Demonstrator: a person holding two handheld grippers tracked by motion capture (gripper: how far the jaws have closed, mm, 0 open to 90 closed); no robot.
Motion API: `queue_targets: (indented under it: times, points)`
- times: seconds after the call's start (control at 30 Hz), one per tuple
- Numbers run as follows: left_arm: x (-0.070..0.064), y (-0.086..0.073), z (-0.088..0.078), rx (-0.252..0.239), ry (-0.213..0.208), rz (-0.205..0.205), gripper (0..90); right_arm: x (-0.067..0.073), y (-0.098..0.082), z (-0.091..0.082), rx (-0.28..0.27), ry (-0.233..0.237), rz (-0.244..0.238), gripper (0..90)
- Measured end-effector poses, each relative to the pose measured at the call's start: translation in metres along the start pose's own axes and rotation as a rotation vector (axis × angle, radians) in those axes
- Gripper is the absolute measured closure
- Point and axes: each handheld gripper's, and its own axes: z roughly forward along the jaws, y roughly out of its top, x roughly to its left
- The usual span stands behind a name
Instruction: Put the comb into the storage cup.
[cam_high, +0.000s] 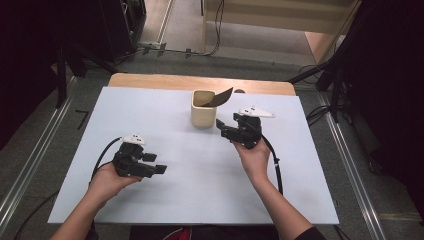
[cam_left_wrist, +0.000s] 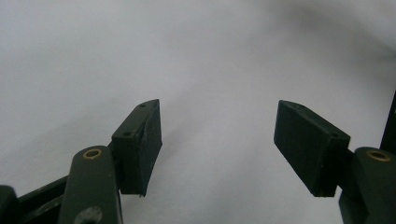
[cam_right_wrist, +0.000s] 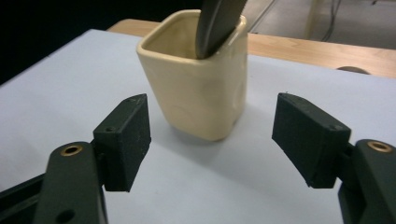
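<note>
Item one: cream cup (cam_high: 203, 111), square-sided with rounded corners, upright on the white sheet (cam_high: 165, 195) that covers the table, toward its far middle. In the right gripper view the cup (cam_right_wrist: 198, 88) sits ahead of the jaws, centred between them but beyond their tips, not touched.

Item two: dark flat tool (cam_high: 221, 96), possibly a spatula or scoop, kind unclear. It stands inside the cup, leaning out over the rim on the cup's right side. In the right gripper view its dark shaft (cam_right_wrist: 215, 23) rises from the cup's mouth.

Item three: right gripper (cam_high: 226, 131), held in the person's right hand (cam_high: 255, 157), just beside the cup on its right and nearer the person, pointing toward it. Jaws spread apart, nothing between the pads.

Item four: left gripper (cam_high: 159, 163), held in the left hand (cam_high: 106, 180), well apart from the cup, to its left and nearer the person. It points across the sheet toward the right. Jaws wide apart, bare white sheet (cam_left_wrist: 219, 140) between them, nothing gripped.

Item five: wooden table edge (cam_high: 200, 81), showing as a strip beyond the cup, past the sheet's far border.
</note>
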Motion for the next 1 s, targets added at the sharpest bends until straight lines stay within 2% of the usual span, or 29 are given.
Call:
queue_targets:
  times: [0.07,0.17,0.3,0.47,0.5,0.57,0.9,1.0]
  points:
    - [0.0,0.0,0.0,0.001,0.0,-0.001,33.6,0.001,-0.003,-0.002,0.006,-0.028,-0.046,23.2]
    - [0.0,0.0,0.0,0.002,0.001,0.0,33.6,0.001,-0.006,-0.005,0.012,-0.019,-0.05,23.0]
    - [0.0,0.0,-0.001,-0.001,0.003,0.001,33.6,0.001,-0.015,-0.01,-0.019,-0.015,-0.083,22.9]
    - [0.0,0.0,-0.001,-0.004,0.004,0.0,33.6,-0.002,-0.021,-0.017,-0.026,0.041,-0.086,22.6]
    - [0.0,0.0,-0.001,-0.007,0.002,0.0,33.6,-0.002,-0.022,-0.018,-0.032,0.05,-0.103,22.6]
    - [0.0,-0.001,-0.001,-0.007,0.001,-0.001,33.6,-0.003,-0.024,-0.02,-0.034,0.071,-0.105,22.6]
    - [-0.001,-0.001,-0.001,-0.013,-0.007,-0.004,33.6,-0.007,-0.038,-0.035,-0.028,0.124,-0.126,22.7]
    - [-0.001,-0.002,-0.001,-0.015,-0.007,-0.002,33.5,-0.008,-0.042,-0.04,-0.008,0.132,-0.125,22.7]
